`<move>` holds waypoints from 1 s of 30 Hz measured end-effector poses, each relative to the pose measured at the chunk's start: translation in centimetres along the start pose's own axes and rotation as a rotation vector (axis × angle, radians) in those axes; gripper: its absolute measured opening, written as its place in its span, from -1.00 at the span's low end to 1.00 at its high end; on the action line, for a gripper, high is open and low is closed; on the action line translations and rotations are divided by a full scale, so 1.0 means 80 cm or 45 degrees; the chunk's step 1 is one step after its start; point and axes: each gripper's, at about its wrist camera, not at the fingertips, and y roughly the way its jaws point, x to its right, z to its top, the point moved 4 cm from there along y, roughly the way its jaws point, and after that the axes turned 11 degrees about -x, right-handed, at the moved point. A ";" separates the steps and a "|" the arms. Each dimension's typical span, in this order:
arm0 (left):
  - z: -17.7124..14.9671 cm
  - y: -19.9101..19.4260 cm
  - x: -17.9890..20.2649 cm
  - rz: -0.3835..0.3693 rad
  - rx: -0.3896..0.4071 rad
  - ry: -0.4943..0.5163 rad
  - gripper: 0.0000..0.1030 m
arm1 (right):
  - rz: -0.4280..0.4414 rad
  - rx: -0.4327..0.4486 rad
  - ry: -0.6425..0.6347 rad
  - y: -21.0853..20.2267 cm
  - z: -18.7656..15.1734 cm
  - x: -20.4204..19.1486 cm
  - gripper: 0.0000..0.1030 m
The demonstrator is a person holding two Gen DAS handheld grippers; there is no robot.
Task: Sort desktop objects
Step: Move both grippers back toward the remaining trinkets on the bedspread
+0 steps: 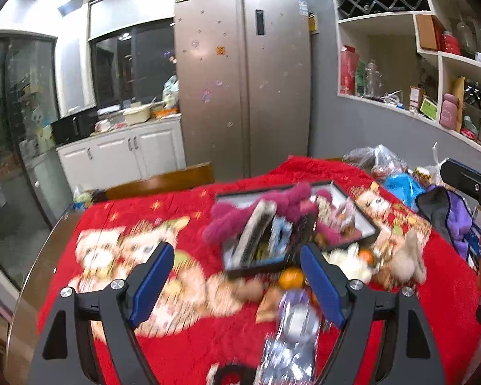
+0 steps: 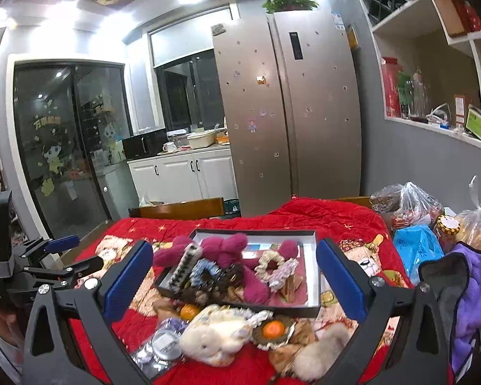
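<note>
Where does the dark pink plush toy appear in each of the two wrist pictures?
Left wrist view: the dark pink plush toy lies in the black tray, just above centre, blurred.
Right wrist view: it lies across the same tray, at centre.
Shared landmark: the steel fridge behind the table.

You see a fleecy, matt red blanket [image 2: 320, 215] under a smooth, rigid black tray [image 2: 317, 272]. In it lies a fuzzy magenta plush [image 2: 227, 247]. The near white plush [image 2: 218, 340] looks soft. Your 2 grippers, left [image 1: 237, 276] and right [image 2: 234, 276], are matt black with smooth blue pads [image 2: 128, 279]. The fridge [image 2: 288, 112] has a brushed-metal sheen; the bags [image 2: 410, 202] are glossy plastic.
</note>
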 end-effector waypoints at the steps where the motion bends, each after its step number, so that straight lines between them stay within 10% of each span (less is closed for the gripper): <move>1: -0.014 -0.002 -0.003 0.012 -0.011 -0.006 0.62 | 0.009 -0.001 -0.019 0.000 -0.012 -0.010 1.00; 11: -0.135 0.027 -0.018 0.142 -0.155 0.013 0.62 | 0.092 -0.128 -0.104 0.083 -0.114 -0.060 1.00; 30: -0.172 0.120 -0.051 0.028 -0.447 -0.145 0.62 | 0.058 -0.277 -0.131 0.152 -0.157 -0.042 0.99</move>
